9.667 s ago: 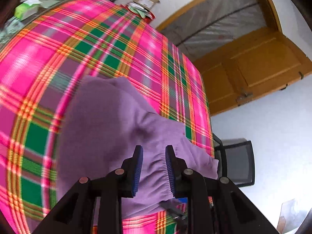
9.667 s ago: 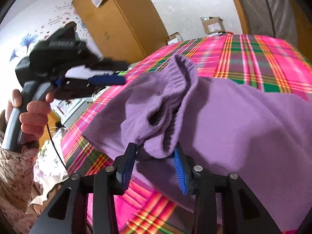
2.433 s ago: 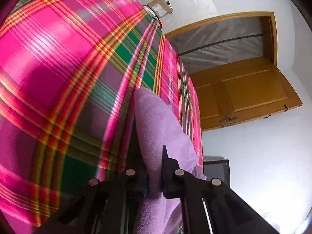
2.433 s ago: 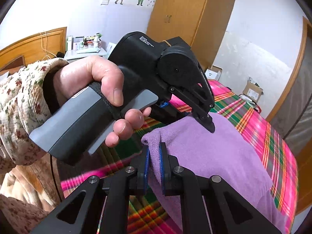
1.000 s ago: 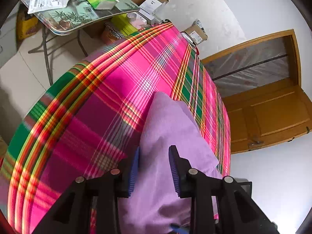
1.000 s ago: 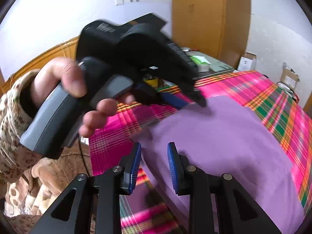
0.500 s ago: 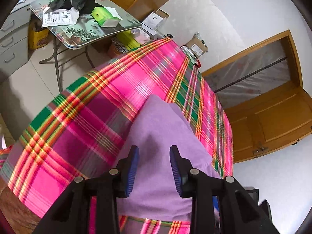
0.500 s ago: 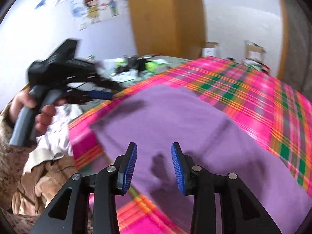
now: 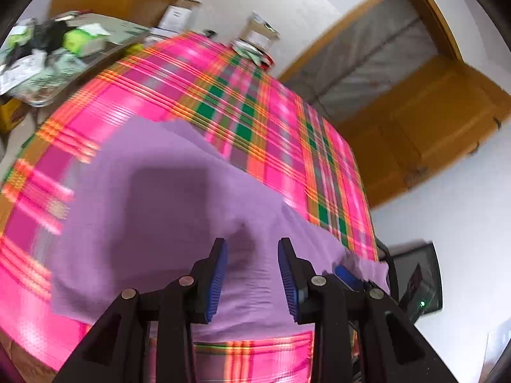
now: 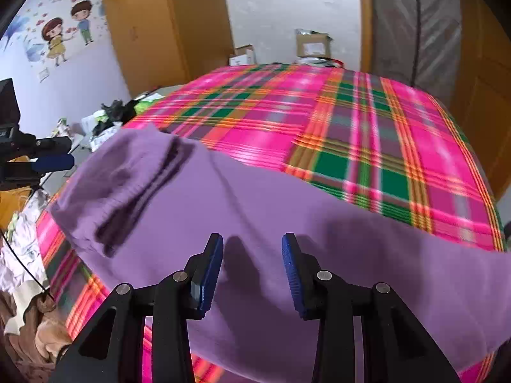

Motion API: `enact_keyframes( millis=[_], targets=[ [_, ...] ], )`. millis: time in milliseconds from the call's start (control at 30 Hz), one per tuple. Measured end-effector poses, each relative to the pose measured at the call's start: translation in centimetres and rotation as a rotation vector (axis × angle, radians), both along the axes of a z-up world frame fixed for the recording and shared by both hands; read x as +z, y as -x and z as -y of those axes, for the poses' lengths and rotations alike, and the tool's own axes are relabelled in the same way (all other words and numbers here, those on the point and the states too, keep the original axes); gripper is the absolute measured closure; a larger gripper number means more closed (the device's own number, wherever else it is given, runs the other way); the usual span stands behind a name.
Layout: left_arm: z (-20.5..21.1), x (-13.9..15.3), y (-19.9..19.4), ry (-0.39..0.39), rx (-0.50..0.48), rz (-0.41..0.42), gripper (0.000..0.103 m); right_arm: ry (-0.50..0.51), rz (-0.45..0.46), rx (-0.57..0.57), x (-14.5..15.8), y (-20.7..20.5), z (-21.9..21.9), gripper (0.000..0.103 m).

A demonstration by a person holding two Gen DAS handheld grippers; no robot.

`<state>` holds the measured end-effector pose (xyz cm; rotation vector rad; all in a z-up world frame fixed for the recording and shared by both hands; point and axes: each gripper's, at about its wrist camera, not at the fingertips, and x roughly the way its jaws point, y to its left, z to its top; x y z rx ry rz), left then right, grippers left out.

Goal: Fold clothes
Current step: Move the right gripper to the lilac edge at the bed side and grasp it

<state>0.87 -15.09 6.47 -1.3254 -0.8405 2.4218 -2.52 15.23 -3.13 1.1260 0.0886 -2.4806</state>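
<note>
Soft, limp purple garment (image 10: 287, 223) on plaid bed (image 10: 367, 121): best pinched at a corner edge; both jaws open, empty.

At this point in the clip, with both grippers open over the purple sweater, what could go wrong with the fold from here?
1. The purple sweater reaches the near edge of the plaid blanket; a careless tug could drag it off.
2. The ribbed cuff lies bunched on top at one end, so the next fold may come out lumpy.
3. Both the left gripper and the right gripper are open and hold nothing; closing here could pinch only the top layer.
</note>
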Motion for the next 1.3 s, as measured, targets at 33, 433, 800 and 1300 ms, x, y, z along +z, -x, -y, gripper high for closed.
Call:
enact_keyframes(
  millis=[33, 433, 800, 1300],
  targets=[
    [-0.8, -0.1, 0.3, -0.002, -0.020, 0.001, 0.070, -0.009, 0.004, -0.012, -0.1, 0.0, -0.5, 0.063],
    [-9.4, -3.1, 2.4, -0.036, -0.216, 0.057, 0.070, -0.037, 0.026, -0.204, -1.4, -1.2, -9.6, 0.063],
    [-13.2, -5.7, 2.7, -0.039, -0.272, 0.106, 0.070, -0.049, -0.046, -0.357, -0.1, -2.5, -16.3, 0.063],
    [-14.6, -7.1, 3.2, -0.081, -0.287, 0.107, 0.069, -0.007, -0.019, -0.556, -0.8, -0.4, -26.1, 0.062]
  ],
)
